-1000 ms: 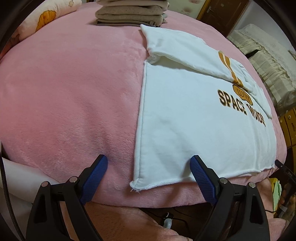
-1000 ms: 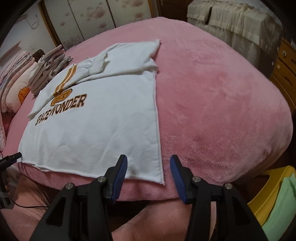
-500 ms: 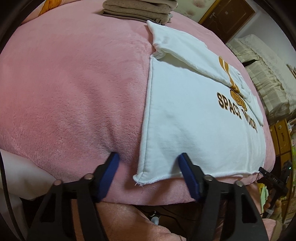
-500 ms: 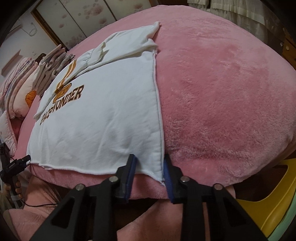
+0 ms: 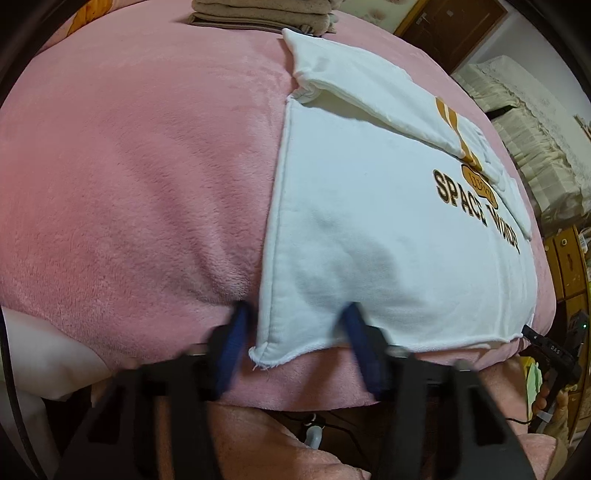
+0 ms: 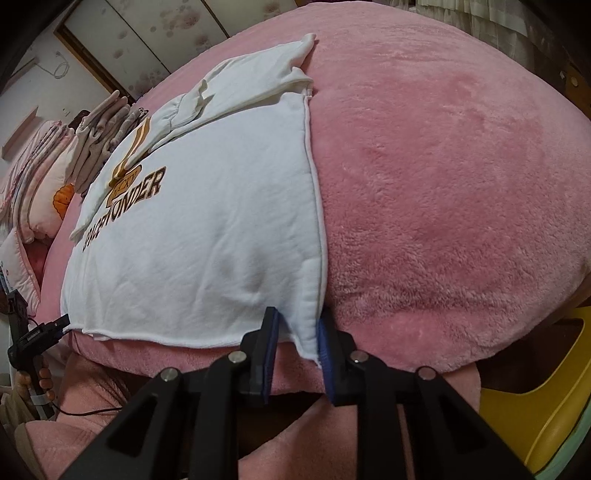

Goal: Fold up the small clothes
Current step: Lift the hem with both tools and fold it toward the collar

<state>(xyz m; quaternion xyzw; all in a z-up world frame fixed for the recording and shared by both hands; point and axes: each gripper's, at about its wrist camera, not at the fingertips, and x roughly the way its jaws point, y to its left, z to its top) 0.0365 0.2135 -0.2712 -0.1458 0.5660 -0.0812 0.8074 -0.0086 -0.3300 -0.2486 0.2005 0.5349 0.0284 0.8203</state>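
Sweatshirt (image 5: pixel 369 229) in white, printed "SPACE WONDER" in brown and gold, lies flat on the pink plush blanket (image 5: pixel 140 177) of the bed, sleeves folded in across its chest and its raw hem at the near edge of the mattress. Your left gripper (image 5: pixel 295 325) straddles the hem's left corner: its jaws have just been closing, one blue pad pushed into the blanket just outside the side seam, the other resting on the cloth, with the corner between them but a visible gap left, so it is not yet clamped. Your right gripper (image 6: pixel 295 332) has also just been closing, and in the right wrist view its blue pads pinch the opposite hem corner, the fabric bunched tight between them at the side seam. Beyond the collar end, a stack of folded beige clothes (image 5: pixel 262 14) sits on the blanket, with a pink pillow (image 6: pixel 40 177) beside it. At the right edge of the right wrist view, a yellow plastic stool (image 6: pixel 535 406) stands beside the bed.
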